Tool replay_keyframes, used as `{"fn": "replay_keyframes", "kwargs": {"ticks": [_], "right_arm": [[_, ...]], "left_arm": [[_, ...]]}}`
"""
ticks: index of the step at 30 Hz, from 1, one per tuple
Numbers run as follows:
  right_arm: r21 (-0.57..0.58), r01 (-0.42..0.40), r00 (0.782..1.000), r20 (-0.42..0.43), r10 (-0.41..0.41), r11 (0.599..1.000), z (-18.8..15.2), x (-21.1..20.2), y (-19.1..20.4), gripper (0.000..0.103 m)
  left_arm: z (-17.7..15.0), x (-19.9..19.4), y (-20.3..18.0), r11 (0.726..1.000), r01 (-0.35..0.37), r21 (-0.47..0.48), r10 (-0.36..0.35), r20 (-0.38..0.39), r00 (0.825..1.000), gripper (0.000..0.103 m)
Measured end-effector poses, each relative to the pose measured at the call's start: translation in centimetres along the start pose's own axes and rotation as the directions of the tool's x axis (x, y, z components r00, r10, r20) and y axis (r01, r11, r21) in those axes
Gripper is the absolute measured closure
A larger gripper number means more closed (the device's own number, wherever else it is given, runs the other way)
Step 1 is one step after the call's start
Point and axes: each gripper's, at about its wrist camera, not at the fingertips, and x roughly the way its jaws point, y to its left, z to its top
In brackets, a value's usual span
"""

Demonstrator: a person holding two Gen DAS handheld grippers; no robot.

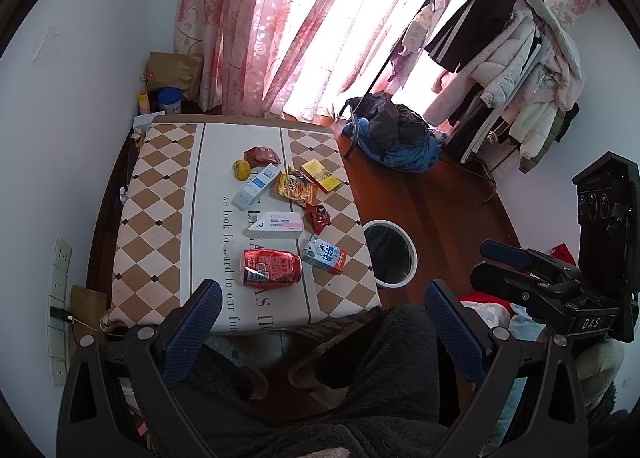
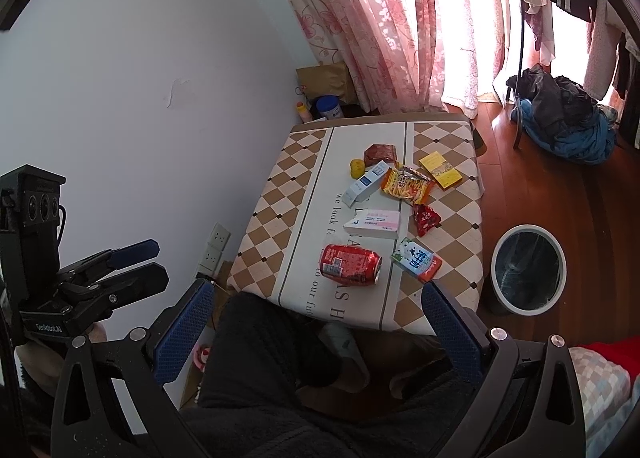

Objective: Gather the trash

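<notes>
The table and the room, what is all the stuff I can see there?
Crushed red metal can: one, near table edge.
Blue-and-white milk carton: one, right of the can.
White-and-pink flat box: one, table middle.
Small red wrapper: one, right of that box.
Orange snack bag: one, further back.
White-and-blue long box: one, left of the bag.
Yellow fruit: one, far left.
Dark red packet: one, farthest back.
Yellow flat box: one, far right.
White-rimmed round bin: one, floor, right of the checkered table.
Left gripper: fingers open.
Right gripper: fingers open.
</notes>
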Motion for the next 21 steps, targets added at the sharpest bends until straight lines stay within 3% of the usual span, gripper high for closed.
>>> {"fn": "replay_keyframes", "kwargs": {"ticks": [21], "right_arm": [[-0.009, 0.001, 1.000, -0.001, -0.001, 1.000, 0.33, -0.35, 0.18, 0.000]], "left_arm": [[-0.01, 0.06, 0.12, 1.000, -0.001, 0.000, 0.001, -0.003, 1.000, 0.000]]}}
